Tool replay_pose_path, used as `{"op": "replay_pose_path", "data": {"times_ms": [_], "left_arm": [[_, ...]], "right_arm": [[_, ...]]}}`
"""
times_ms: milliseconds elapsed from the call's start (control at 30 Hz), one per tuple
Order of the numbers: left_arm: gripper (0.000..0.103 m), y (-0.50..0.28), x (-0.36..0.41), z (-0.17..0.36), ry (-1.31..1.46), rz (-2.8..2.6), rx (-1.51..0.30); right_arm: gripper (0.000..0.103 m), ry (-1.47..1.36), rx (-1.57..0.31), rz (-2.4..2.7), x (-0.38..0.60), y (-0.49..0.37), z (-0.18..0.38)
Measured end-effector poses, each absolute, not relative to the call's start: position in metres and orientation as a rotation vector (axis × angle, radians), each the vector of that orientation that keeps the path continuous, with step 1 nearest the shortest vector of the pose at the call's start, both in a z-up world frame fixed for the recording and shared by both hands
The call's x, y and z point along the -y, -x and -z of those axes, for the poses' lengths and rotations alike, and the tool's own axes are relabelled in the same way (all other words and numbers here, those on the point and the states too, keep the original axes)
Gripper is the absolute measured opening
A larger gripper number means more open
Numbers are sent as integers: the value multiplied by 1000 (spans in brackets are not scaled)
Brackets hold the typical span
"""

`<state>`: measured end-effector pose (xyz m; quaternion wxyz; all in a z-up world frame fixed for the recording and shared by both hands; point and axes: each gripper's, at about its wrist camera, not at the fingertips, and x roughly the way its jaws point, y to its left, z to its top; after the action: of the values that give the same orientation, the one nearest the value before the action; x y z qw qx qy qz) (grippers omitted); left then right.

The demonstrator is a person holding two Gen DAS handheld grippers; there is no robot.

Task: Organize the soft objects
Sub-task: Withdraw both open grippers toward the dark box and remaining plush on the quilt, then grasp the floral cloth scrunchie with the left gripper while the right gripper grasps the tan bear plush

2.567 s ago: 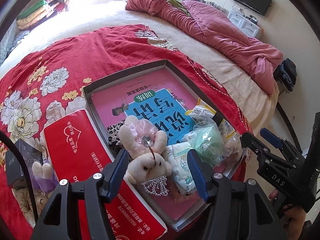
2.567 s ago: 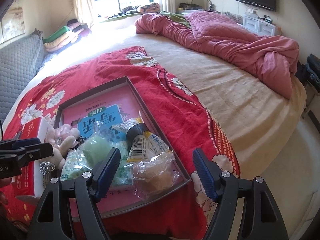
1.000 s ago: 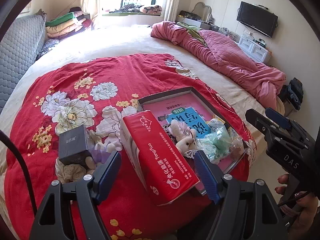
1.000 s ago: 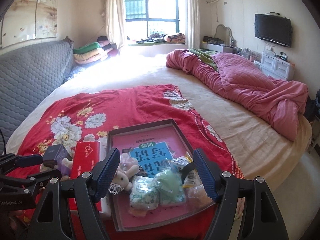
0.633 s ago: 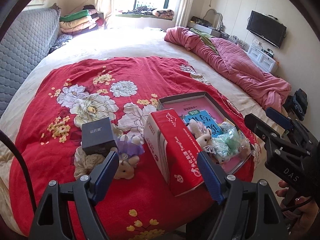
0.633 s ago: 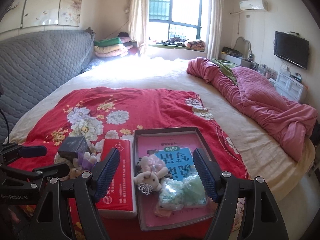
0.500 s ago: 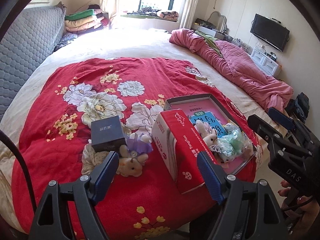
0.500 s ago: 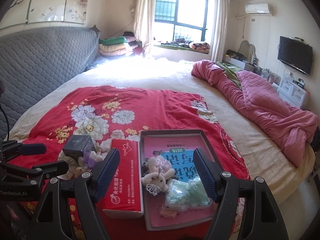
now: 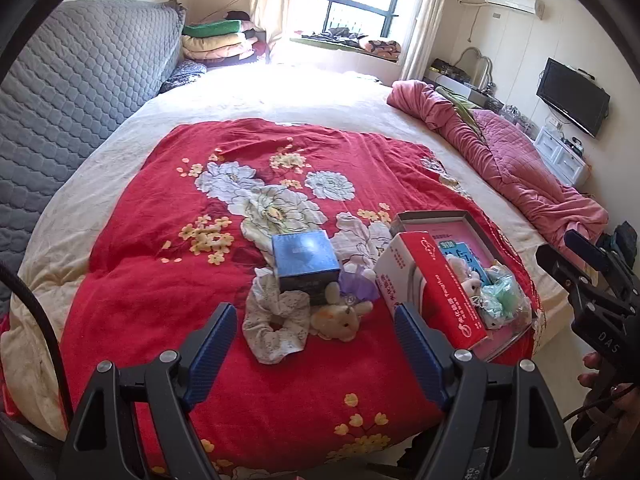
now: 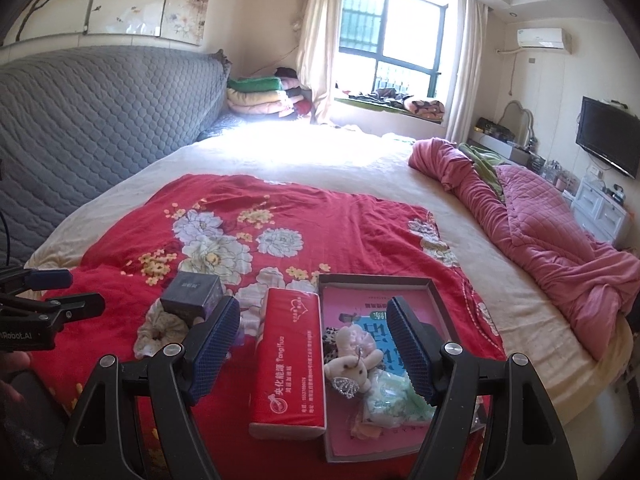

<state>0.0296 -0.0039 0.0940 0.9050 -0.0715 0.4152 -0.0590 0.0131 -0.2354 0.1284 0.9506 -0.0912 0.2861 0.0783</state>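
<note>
A grey tray (image 10: 376,279) on the red floral blanket (image 9: 168,280) holds a pink book, a pale plush toy with a tiara (image 10: 352,356) and green-white soft packets (image 10: 388,400). A red tissue pack (image 10: 292,360) lies along the tray's left side. Left of it sit a floral scrunchie (image 9: 276,324), a cream plush bunny (image 9: 340,318) with a purple bit, and a dark box (image 9: 306,264). My left gripper (image 9: 315,312) is open and empty above the scrunchie and bunny. My right gripper (image 10: 314,308) is open and empty above the tissue pack and tray.
A crumpled pink quilt (image 10: 540,232) lies across the right of the bed. A grey quilted headboard (image 10: 100,120) runs along the left, with folded blankets (image 10: 260,96) by the window. A TV (image 10: 608,142) and white drawers stand at the right wall. The bed's near edge is just below the tray.
Both grippers have drawn back and up from the tray, so the whole bed now shows. The left view has swung left onto the scrunchie, bunny and dark box. Both grippers are still empty.
</note>
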Motion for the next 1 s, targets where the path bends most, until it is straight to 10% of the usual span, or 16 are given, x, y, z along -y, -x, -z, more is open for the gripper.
{"op": "replay_pose_path", "data": {"times_ms": [1000], "left_arm": [[80, -22, -39, -42, 190, 41, -950]], "right_arm": [[77, 270, -695, -375, 136, -10, -65]]}}
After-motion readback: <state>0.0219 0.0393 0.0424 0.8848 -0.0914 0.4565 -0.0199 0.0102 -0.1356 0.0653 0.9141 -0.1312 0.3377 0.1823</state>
